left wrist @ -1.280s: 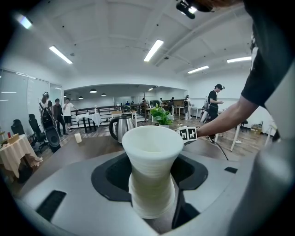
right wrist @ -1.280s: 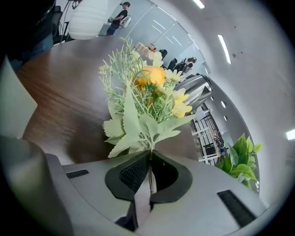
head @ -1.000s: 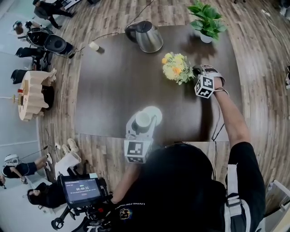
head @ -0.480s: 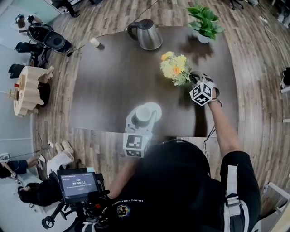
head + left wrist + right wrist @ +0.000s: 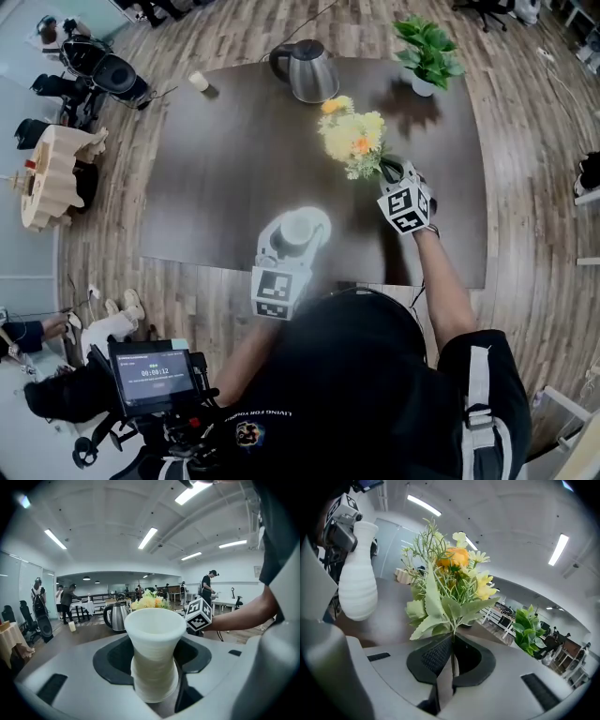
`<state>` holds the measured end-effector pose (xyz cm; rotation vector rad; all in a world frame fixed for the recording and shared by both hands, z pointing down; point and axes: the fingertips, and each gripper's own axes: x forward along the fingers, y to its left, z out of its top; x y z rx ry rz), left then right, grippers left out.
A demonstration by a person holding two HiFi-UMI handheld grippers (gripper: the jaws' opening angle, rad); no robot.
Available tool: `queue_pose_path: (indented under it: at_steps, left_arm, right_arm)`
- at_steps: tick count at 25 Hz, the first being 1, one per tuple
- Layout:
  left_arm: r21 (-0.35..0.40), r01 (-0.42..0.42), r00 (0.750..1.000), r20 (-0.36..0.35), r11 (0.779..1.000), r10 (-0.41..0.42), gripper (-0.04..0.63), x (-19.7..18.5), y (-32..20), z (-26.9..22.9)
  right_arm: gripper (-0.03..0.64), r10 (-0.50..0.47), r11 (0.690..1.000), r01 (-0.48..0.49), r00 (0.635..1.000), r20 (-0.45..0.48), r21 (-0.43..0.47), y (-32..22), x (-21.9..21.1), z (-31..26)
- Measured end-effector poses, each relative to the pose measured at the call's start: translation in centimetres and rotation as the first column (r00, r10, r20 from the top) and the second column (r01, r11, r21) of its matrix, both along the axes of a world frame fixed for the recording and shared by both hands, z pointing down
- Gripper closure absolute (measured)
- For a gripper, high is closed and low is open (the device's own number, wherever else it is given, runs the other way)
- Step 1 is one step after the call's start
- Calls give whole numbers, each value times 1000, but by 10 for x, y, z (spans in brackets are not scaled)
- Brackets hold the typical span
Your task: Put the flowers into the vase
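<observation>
My left gripper (image 5: 293,246) is shut on a white ribbed vase (image 5: 296,228) near the table's front edge; in the left gripper view the vase (image 5: 154,656) stands upright between the jaws with its mouth empty. My right gripper (image 5: 392,174) is shut on the thin stems of a bunch of yellow and orange flowers (image 5: 351,139), held over the table to the right of the vase and further back. In the right gripper view the flowers (image 5: 450,585) rise from the closed jaws, and the vase (image 5: 357,585) shows at the left.
A steel kettle (image 5: 307,72) stands at the back of the dark table (image 5: 216,178), a small candle (image 5: 198,82) at the back left, a potted green plant (image 5: 427,54) at the back right. Chairs and people lie beyond the left edge.
My right gripper has carried the flowers leftward and nearer to me, closer to the vase. The left gripper with the vase has stayed in place.
</observation>
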<state>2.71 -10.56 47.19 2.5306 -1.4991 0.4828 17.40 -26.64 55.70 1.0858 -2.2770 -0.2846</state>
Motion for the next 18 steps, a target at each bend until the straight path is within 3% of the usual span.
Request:
queue_pose_path:
  at_steps: [5, 10, 18]
  left_arm:
    - [-5, -12, 1000, -6, 1000, 12, 353, 0, -2, 0]
    - [5, -24, 1000, 9, 1000, 23, 351, 2, -4, 2]
    - [-20, -52, 998, 32, 998, 53, 351, 4, -6, 15]
  right_arm:
    - [584, -35, 999, 34, 990, 134, 4, 9, -26, -32]
    - [584, -81, 997, 73, 957, 279, 39, 22, -47, -79]
    - [584, -228, 970, 173, 890, 394, 171, 56, -78, -153]
